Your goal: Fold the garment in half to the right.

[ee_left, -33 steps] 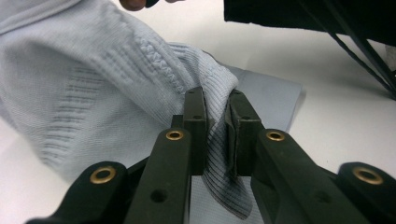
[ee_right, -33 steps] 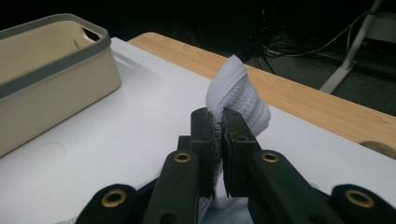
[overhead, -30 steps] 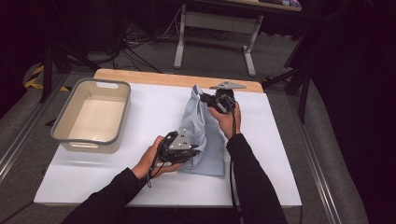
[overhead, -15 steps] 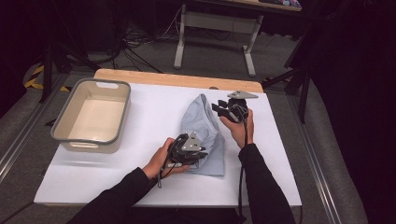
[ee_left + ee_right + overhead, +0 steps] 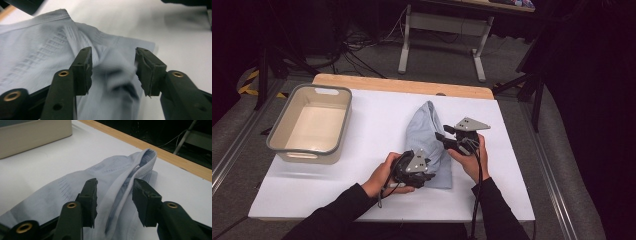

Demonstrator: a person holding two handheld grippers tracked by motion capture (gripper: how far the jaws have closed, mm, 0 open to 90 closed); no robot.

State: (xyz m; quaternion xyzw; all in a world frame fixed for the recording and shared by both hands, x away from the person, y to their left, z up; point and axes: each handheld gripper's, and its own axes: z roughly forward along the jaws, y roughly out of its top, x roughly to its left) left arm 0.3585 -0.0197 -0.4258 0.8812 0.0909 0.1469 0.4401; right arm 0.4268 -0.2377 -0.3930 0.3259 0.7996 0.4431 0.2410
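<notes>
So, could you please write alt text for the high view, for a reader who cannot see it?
A person's two hands hold grippers over a folded light blue garment on a white table: the left gripper at its near end, the right gripper at its right edge, both with jaws apart. A grey-rimmed beige tub stands at the left.

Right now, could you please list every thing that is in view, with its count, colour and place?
garment: one, pale blue, folded lengthwise on the white table cover, right of centre.
bin: one, beige with a grey rim, nothing inside, at the left of the table.
table cover: one, white, over the table top.
table edge: one, light wood, along the far side.
desk frame: one, grey metal, on the floor behind the table.
left tool: one, black, at the garment's near end; jaws have just been opening, cloth between them, not pinched.
right tool: one, black, at the garment's right side; jaws have just been opening over a fold.
</notes>
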